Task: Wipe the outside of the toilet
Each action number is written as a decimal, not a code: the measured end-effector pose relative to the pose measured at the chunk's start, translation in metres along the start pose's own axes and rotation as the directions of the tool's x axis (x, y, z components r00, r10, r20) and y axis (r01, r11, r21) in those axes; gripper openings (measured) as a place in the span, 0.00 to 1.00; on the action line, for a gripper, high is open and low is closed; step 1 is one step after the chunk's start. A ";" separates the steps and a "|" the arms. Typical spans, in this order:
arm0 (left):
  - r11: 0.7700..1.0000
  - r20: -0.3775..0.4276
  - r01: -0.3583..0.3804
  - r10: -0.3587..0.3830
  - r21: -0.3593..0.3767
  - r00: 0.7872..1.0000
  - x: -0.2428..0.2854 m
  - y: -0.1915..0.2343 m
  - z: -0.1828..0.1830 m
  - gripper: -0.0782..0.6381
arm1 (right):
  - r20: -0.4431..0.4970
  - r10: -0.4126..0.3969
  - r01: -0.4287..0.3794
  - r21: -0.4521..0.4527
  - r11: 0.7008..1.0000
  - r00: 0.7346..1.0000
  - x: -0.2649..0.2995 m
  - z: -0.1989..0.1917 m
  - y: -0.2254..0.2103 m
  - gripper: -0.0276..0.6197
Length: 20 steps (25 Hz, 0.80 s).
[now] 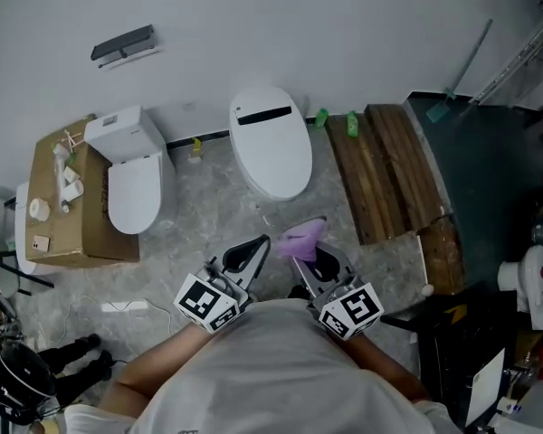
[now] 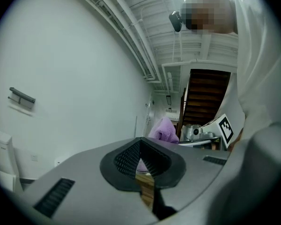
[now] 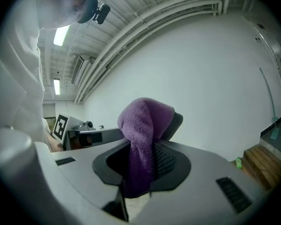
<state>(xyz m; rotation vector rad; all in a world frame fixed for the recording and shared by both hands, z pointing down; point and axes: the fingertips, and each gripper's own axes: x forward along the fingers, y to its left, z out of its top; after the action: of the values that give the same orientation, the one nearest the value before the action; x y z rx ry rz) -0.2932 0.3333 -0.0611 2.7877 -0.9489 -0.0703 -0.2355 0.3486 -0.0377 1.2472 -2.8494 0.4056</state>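
Evidently the wiping is not yet beginning: the toilet (image 1: 271, 147), white with its lid down, is standing against the far wall near the middle, and nothing is touching it. Nearer the person and well apart from it, the right gripper (image 1: 306, 248) is clenching a purple cloth (image 1: 303, 235), which is bulging up above its jaws. Just to its left, the left gripper (image 1: 250, 253) is pinching its jaws together on nothing. A second toilet (image 1: 134, 188), with a tank, is sitting further left beside a cardboard box (image 1: 59, 215); wooden planks (image 1: 385, 170) are lying to the right. By my judgement the whole outside is waiting to be wiped
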 end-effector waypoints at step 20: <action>0.998 -0.063 -0.054 0.051 -0.046 0.997 0.228 -0.039 -0.027 0.12 | -0.040 0.113 -0.109 0.076 0.991 0.993 -0.054 0.022 -0.215 0.18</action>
<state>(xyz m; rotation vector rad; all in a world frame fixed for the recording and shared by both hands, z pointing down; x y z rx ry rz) -0.0866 0.2295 -0.0378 2.7040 -0.9912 0.0007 -0.0406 0.2423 -0.0146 1.0785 -2.9002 0.5379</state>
